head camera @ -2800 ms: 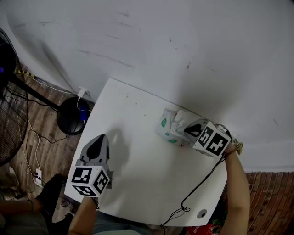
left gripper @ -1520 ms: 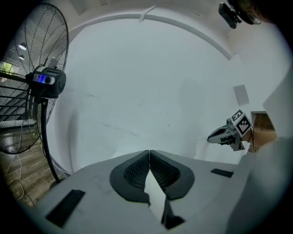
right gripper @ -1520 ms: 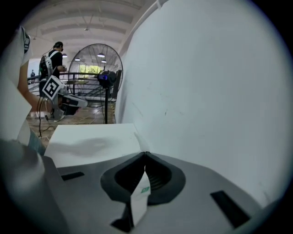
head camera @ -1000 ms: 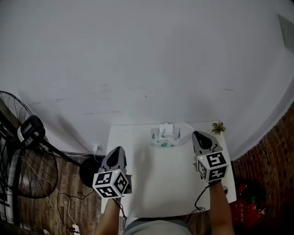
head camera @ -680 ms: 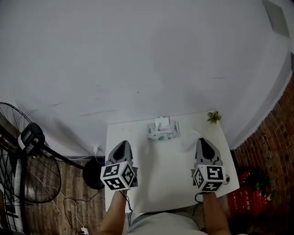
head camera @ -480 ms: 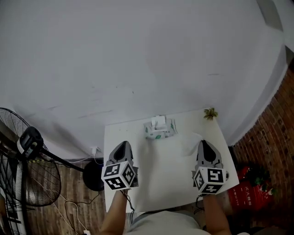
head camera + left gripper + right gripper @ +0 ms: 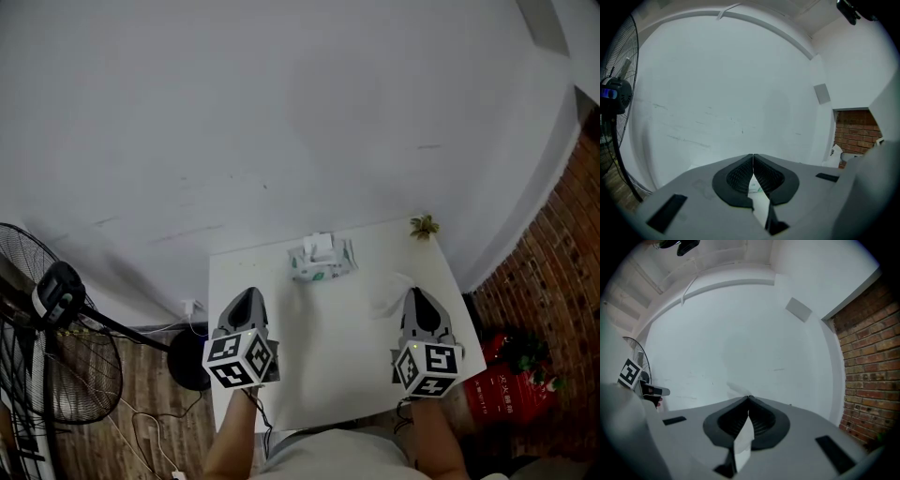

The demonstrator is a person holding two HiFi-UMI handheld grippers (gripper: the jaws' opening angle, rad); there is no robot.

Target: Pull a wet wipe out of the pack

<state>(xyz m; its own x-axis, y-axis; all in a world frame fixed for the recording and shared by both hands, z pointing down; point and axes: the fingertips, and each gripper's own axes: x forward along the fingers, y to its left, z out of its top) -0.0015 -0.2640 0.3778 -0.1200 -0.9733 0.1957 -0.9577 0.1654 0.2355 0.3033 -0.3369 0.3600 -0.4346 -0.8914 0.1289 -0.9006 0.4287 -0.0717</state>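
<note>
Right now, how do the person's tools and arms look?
The left tool and right tool are grey tapered shells with black ribbed pads, each bearing a white cube of black square markers. A dark cable trails from the left one. No sleeves show.

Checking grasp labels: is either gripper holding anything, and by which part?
Right gripper pinches a thin white wet wipe by one end; left gripper holds nothing.

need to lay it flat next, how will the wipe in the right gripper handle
Probably floppy: the wipe is a thin creased sheet pinched in the shut jaws of the right gripper. Likely very light, so it may sway or cling to itself. The pack sits apart on the table, so nothing should tug it.
</note>
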